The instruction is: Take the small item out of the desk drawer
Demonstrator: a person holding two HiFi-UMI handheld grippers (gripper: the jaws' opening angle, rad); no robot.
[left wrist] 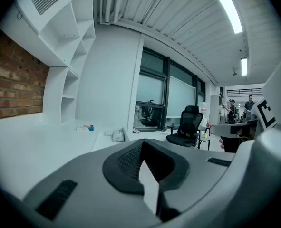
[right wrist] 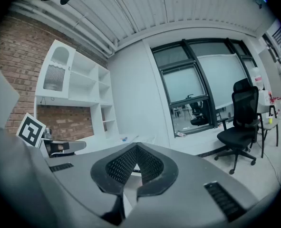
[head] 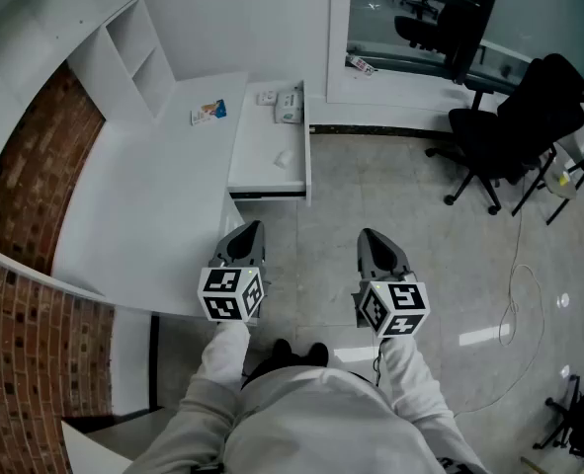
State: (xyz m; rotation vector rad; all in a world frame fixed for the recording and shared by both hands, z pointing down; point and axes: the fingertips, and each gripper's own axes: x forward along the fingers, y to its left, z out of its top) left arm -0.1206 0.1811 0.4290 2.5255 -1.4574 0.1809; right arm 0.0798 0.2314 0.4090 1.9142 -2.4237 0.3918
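Observation:
The white desk drawer (head: 268, 171) stands pulled open at the desk's right side. Inside it lie a small white item (head: 284, 158) near the middle and a grey-white object (head: 290, 105) with another small white piece (head: 267, 97) at the far end. In the left gripper view the far items (left wrist: 117, 136) show ahead. My left gripper (head: 250, 228) (left wrist: 141, 145) hovers shut and empty just short of the drawer's near end. My right gripper (head: 369, 235) (right wrist: 136, 148) hangs beside it over the floor, also shut with nothing held.
A small blue and orange packet (head: 208, 113) (left wrist: 85, 128) lies on the white desk (head: 143, 215). Open shelves (head: 138, 57) and a brick wall (head: 25, 166) stand to the left. Black office chairs (head: 514, 126) and a floor cable (head: 514, 294) are at the right.

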